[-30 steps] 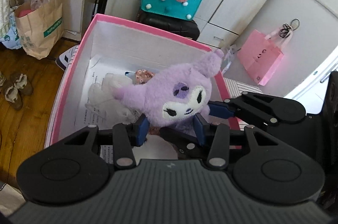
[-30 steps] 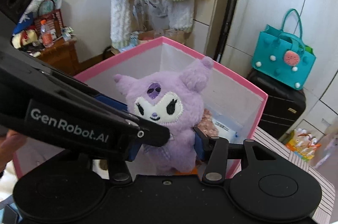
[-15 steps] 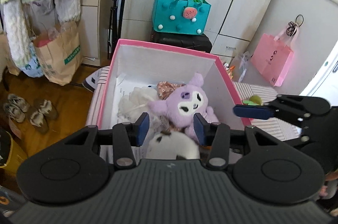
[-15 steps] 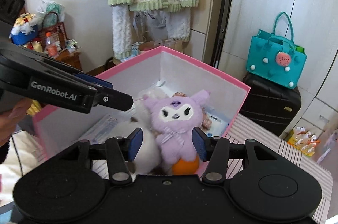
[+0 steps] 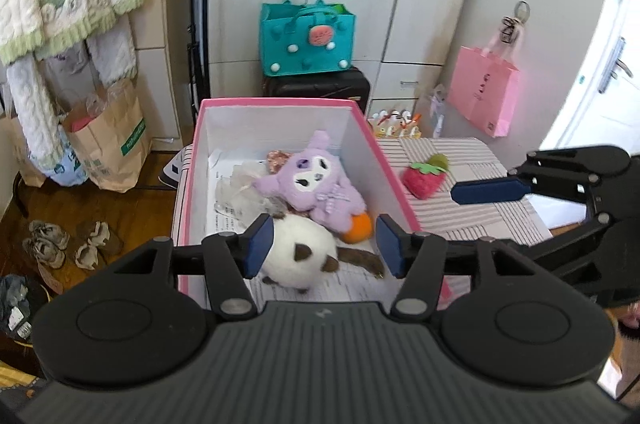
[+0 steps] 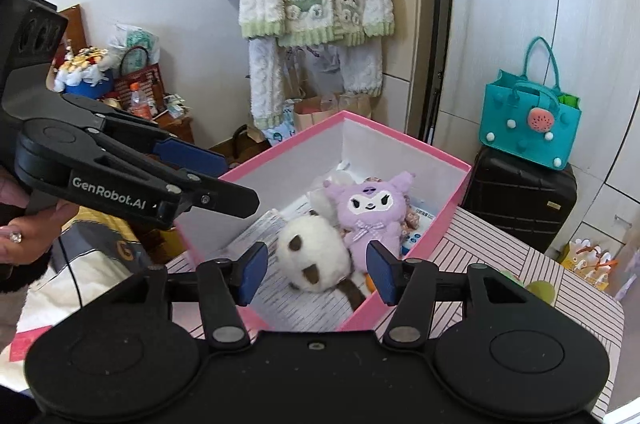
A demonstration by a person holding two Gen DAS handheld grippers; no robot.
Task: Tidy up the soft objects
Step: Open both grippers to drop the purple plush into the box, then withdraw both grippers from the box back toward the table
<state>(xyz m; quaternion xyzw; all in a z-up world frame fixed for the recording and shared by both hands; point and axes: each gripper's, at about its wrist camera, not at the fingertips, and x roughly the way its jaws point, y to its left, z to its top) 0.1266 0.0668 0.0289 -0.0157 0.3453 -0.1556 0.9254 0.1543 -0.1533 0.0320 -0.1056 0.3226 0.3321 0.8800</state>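
1. Your left gripper [image 5: 323, 244] hung above the near end of the pink box [image 5: 390, 180] with its jaws opening and nothing between the blue pads
2. Your right gripper [image 6: 316, 272] hung over the box's near corner, its jaws also opening and empty
3. The purple plush doll [image 5: 310, 184] lay inside the box, face up, leaning on an orange ball [image 5: 357, 228]
4. A white plush with brown patches [image 5: 298, 256] lay just in front of the doll, touching it, on printed paper that lined the box floor
5. A red strawberry plush [image 5: 424, 176] sat outside the box on the striped tabletop [image 5: 472, 208], near the box's right wall
6. You could see your left hand [image 6: 28, 228] wrapped around the left gripper's handle in the right wrist view
7. A teal tote bag [image 5: 307, 40] stood on a black suitcase [image 5: 320, 89] behind the box
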